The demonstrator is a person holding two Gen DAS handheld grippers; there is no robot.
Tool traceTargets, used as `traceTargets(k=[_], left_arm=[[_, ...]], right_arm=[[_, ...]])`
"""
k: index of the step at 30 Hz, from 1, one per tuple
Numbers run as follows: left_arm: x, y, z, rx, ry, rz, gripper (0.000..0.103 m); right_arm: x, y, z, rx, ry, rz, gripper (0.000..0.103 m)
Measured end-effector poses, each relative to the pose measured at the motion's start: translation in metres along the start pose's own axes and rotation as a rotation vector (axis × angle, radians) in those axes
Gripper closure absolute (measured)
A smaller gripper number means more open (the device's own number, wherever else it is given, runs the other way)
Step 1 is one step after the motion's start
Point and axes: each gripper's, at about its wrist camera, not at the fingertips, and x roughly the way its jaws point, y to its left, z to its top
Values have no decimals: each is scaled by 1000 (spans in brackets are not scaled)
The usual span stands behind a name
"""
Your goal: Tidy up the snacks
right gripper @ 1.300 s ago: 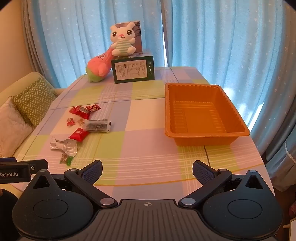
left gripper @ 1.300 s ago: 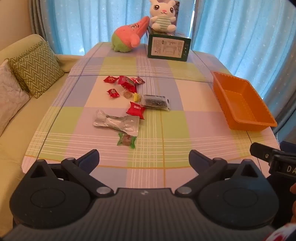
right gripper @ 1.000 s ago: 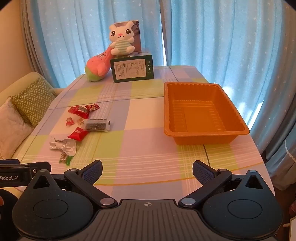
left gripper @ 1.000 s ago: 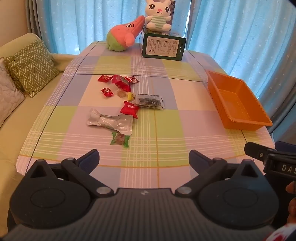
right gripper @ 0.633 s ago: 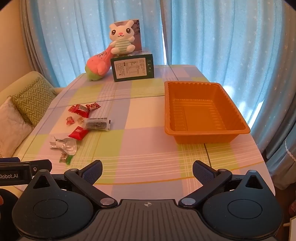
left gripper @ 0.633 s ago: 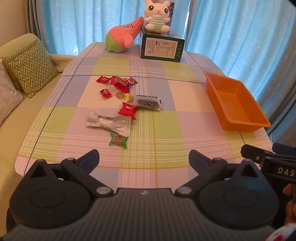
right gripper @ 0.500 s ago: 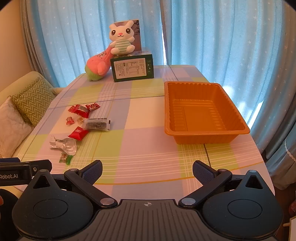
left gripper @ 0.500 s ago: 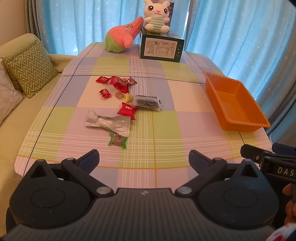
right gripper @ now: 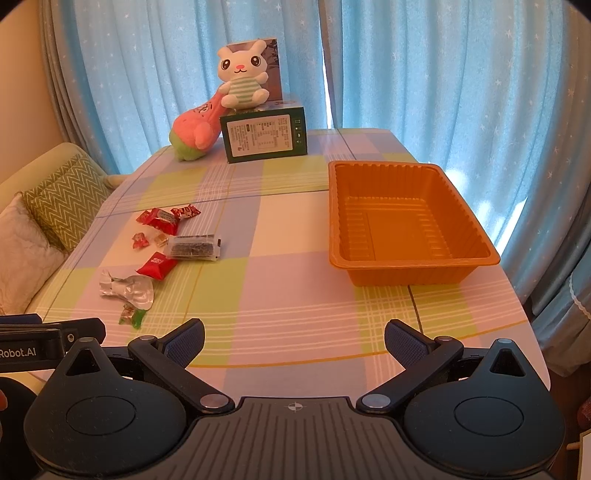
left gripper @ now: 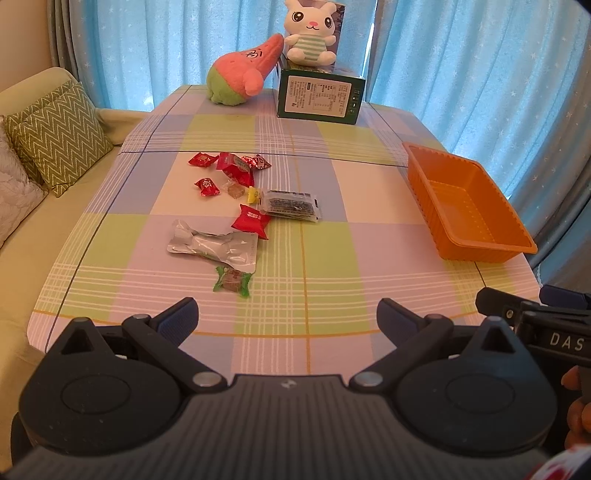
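Observation:
Several snacks lie scattered on the checked tablecloth: a green candy [left gripper: 232,281] nearest, a silver pouch [left gripper: 214,246], a red packet [left gripper: 252,220], a clear dark snack pack [left gripper: 291,205] and small red candies [left gripper: 236,168] behind. The same snacks show at the left in the right wrist view, the silver pouch [right gripper: 129,288] among them. An empty orange tray [left gripper: 484,243] [right gripper: 410,262] stands at the right. My left gripper [left gripper: 286,314] is open and empty at the table's near edge. My right gripper [right gripper: 293,338] is open and empty, near edge, facing the tray.
A green box [left gripper: 319,96] with a white bunny toy [left gripper: 312,31] on it and a pink-green plush [left gripper: 242,74] stand at the table's far end. A sofa with cushions [left gripper: 55,136] is at the left. Blue curtains hang behind.
Both grippers stay open. The left view has shifted slightly, with the snacks drifting a little left and down in frame; the right view is nearly unchanged.

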Motion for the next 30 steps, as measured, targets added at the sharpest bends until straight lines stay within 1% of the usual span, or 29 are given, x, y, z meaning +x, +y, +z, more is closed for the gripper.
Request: traceTargets(k=[30], left_arm=[[-2,-3,4,0,-2,-3,1]], right_arm=[[0,-1,2,5,-3,1,0]])
